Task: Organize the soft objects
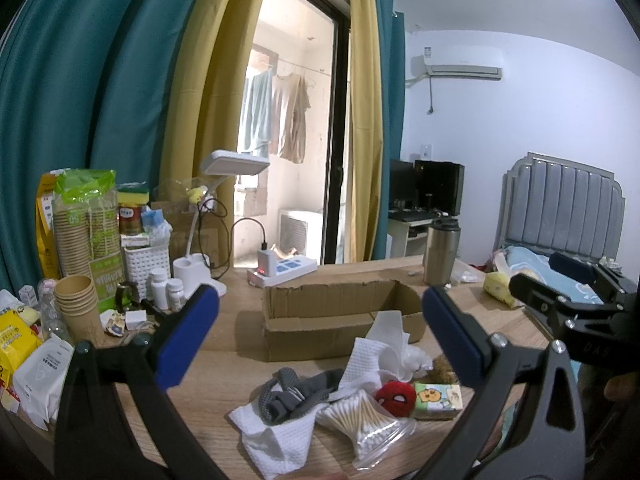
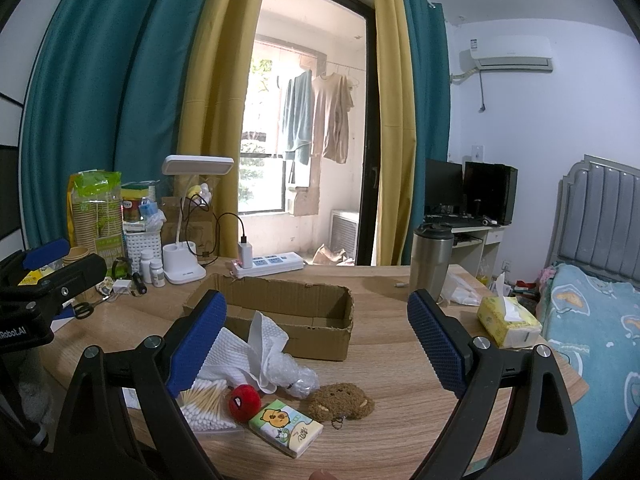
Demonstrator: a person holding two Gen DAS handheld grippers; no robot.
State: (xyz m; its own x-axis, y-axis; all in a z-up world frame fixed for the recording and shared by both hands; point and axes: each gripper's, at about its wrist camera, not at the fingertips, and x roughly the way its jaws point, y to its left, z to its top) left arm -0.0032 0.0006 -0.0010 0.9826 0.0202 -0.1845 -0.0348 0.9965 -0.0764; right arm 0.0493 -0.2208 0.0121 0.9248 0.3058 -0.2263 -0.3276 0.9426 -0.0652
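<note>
A heap of soft things lies at the table's near edge: white textured cloths (image 1: 374, 354) (image 2: 240, 350), a grey sock (image 1: 296, 394), a bag of cotton swabs (image 1: 360, 420) (image 2: 206, 402), a red spider-face plush ball (image 1: 396, 397) (image 2: 244, 402), a small tissue pack (image 1: 437, 401) (image 2: 286, 427) and a brown plush keychain (image 2: 342, 402). Behind them stands an open cardboard box (image 1: 340, 312) (image 2: 280, 312). My left gripper (image 1: 320, 336) hangs open above the heap. My right gripper (image 2: 318, 344) is open too, over the plush, holding nothing.
Paper cups (image 1: 78, 308), bottles (image 1: 168, 290), a white basket (image 1: 146, 264), a desk lamp (image 2: 182, 268) and a power strip (image 2: 268, 264) crowd the back left. A steel tumbler (image 2: 430, 264) and a yellow tissue box (image 2: 508, 322) stand right. A bed (image 2: 596, 320) lies beyond.
</note>
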